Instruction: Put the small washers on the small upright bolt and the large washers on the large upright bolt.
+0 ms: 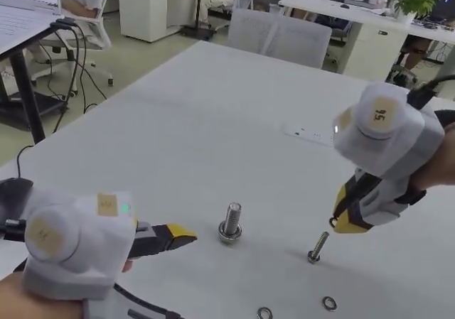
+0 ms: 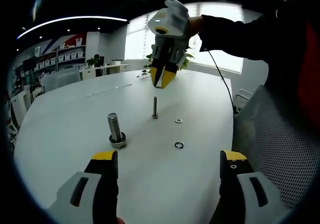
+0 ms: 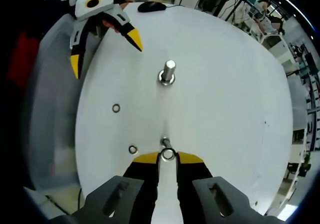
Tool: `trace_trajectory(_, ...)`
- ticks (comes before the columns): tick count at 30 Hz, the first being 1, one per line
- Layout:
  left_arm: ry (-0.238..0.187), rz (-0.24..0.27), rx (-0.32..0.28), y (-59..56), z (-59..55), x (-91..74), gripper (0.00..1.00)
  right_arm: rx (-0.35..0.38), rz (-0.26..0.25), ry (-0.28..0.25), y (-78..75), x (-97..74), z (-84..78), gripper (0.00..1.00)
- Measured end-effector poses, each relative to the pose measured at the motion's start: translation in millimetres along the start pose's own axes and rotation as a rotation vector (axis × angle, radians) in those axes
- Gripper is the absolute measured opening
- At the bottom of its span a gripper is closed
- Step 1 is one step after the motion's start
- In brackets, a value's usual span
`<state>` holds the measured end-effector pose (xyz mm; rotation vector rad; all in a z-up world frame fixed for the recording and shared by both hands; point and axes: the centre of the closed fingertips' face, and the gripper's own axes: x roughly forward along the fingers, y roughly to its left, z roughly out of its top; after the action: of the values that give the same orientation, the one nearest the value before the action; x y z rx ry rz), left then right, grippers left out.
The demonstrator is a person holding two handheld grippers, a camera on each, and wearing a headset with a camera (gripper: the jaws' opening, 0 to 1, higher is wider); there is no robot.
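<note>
In the head view, our right gripper [image 1: 343, 223] hung at the right of the frame, its jaws closed on a small washer [image 1: 332, 222]. The small bolt [image 1: 318, 248] stood just below and left of those tips, on the white table [image 1: 213, 120]. The large bolt [image 1: 230, 223] stood at centre, well apart from the small one. 2 loose washers [image 1: 329, 303] lay near the bottom edge. Our left gripper [image 1: 181, 236] sat at lower left, pointing at the large bolt; we could not tell its jaw gap here.

In the left gripper view, the left gripper [image 2: 168, 156] had its jaws spread wide and held nothing. The large bolt [image 2: 115, 129] rose left of centre and the small bolt [image 2: 155, 108] stood beyond it. The right gripper [image 2: 164, 80] hovered above the small bolt's tip without touching it. The loose washers [image 2: 178, 144] lay to the right of the bolts.

In the right gripper view, the small washer [image 3: 168, 154] sat pinched between the yellow tips of the right gripper [image 3: 168, 156]. The small bolt [image 3: 165, 143] was just above it in the frame.

We judged the step to be threading this washer. To do it well, we would keep the ring level, centre its hole over the bolt tip, and lower it until the thread passed through. Only then would we open the jaws.
</note>
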<state>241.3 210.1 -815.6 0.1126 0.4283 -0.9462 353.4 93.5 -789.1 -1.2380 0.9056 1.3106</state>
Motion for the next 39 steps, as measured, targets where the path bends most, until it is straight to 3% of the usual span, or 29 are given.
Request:
trace_trajectory(12, 0.002, -0.017, 0.014, 1.0, 2.7, 0.9, 0.83, 0.005, 0.019, 0.011, -3.6, 16.1, -0.1, 0.14)
trace_trajectory(39, 0.0, -0.028, 0.014, -2.5, 5.2, 4.3, 0.82, 0.013, 0.047, 0.018, 2.1, 29.2, -4.6, 0.14)
